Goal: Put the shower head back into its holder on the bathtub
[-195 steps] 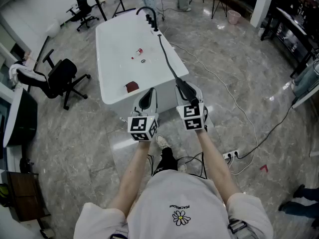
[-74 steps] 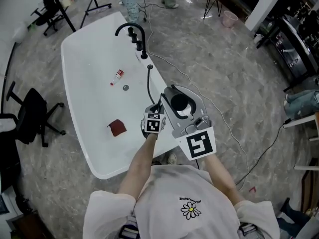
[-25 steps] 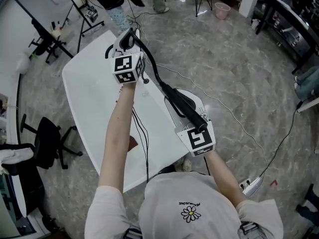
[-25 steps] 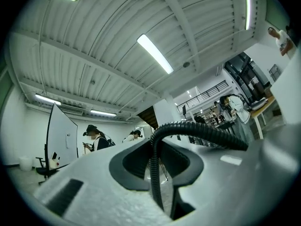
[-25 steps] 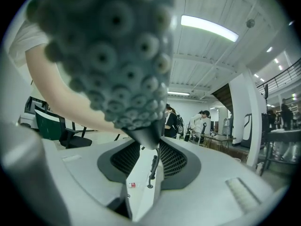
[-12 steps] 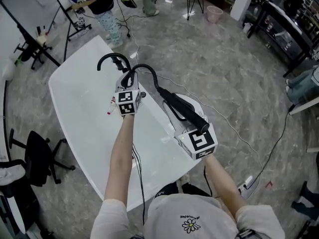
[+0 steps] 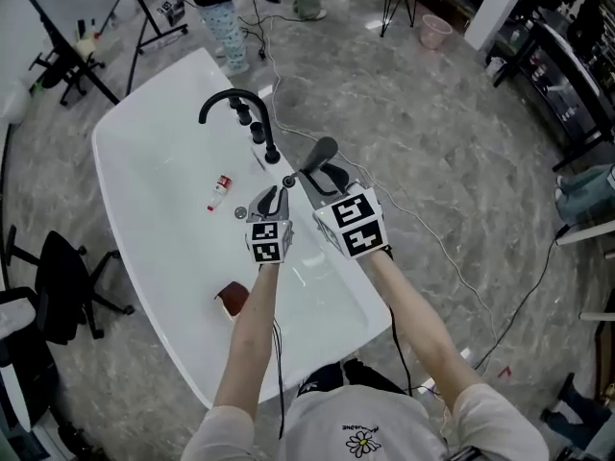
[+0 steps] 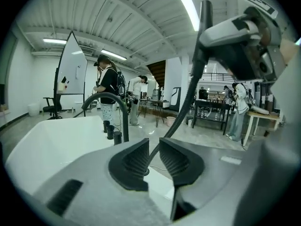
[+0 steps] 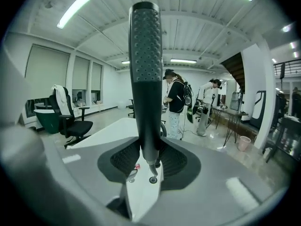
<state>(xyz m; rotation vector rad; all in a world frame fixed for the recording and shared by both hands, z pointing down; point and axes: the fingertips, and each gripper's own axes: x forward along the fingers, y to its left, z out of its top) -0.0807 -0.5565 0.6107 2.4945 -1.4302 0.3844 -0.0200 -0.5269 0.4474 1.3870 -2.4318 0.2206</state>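
The black shower head (image 9: pixel 146 69) stands upright in my right gripper (image 9: pixel 149 157), which is shut on its handle. The handle's lower tip hangs just above the round holder (image 9: pixel 152 179) on the white bathtub's rim (image 7: pixel 317 277). In the head view the shower head (image 7: pixel 320 152) rises above my right gripper (image 7: pixel 322 173), beside the holder (image 7: pixel 288 181). My left gripper (image 7: pixel 269 198) is close on the left of it, low over the rim. Its jaws (image 8: pixel 154 157) are shut on the black hose (image 8: pixel 188 88), which climbs up and to the right.
A black arched faucet (image 7: pixel 233 104) with knobs stands on the rim beyond the holder. In the tub lie a small red-and-white bottle (image 7: pixel 220 187) and a dark red cloth (image 7: pixel 231 299). An office chair (image 7: pixel 48 286) stands left; a cable (image 7: pixel 432 238) crosses the floor right.
Both grippers have come down. The left one dropped with the hose from high over the faucet to the rim. The right one moved left to the holder, the shower head now upright.
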